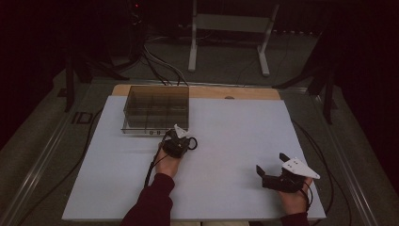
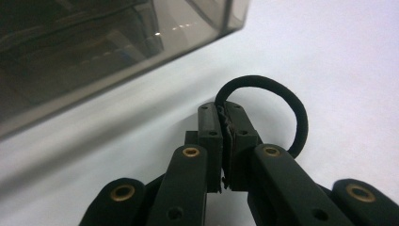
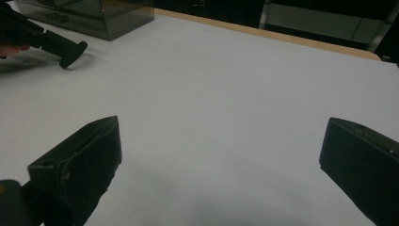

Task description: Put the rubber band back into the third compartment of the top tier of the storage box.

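item: thin black elastic loop band [image 2: 282, 101], lying on the white table sheet [image 1: 226, 141] at five o'clock of the smoked clear compartment box [image 1: 157, 107]. your left gripper [image 2: 227, 123] is pinching its edge, jaws closed; soft, light, stretchy. your right gripper [image 3: 221, 155] is idling, jaws apart.

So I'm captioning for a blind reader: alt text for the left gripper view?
The left claw is shut on a black elastic hair-tie loop above a white table, beside a smoky transparent plastic compartment box.
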The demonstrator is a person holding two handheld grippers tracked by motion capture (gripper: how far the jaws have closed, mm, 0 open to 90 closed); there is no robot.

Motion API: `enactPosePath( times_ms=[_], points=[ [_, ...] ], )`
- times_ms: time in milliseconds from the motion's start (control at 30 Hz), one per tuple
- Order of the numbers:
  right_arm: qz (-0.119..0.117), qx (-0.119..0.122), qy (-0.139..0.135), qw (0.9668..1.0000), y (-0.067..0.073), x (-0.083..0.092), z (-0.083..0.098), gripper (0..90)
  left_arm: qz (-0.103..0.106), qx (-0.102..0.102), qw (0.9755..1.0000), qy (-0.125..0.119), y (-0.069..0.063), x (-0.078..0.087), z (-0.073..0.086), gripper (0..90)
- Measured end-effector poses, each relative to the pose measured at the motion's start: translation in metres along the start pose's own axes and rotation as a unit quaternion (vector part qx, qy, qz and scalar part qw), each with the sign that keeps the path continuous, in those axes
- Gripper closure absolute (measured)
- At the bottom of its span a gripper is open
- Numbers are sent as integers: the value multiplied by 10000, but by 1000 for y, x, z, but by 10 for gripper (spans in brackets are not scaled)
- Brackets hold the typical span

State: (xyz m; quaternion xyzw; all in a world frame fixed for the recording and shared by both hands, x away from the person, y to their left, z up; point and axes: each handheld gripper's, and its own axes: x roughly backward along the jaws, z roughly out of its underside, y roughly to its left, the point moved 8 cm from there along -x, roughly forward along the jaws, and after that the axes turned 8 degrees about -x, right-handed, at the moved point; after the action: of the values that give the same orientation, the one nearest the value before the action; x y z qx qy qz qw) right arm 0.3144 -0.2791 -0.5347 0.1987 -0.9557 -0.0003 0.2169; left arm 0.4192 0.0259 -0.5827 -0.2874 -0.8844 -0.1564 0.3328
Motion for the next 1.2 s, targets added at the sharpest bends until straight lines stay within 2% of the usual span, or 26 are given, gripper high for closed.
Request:
enactPosePath(
  times_ms=[300, 1200],
  points=[
    [8, 2, 13, 10000, 0, 0, 0, 1, 144, -17, 9999, -33, -5, 5, 0, 885],
    [1, 4, 27, 10000, 0, -1, 1, 1, 257, -31, 9993, -282, -7, 28, -11, 884]
  ],
)
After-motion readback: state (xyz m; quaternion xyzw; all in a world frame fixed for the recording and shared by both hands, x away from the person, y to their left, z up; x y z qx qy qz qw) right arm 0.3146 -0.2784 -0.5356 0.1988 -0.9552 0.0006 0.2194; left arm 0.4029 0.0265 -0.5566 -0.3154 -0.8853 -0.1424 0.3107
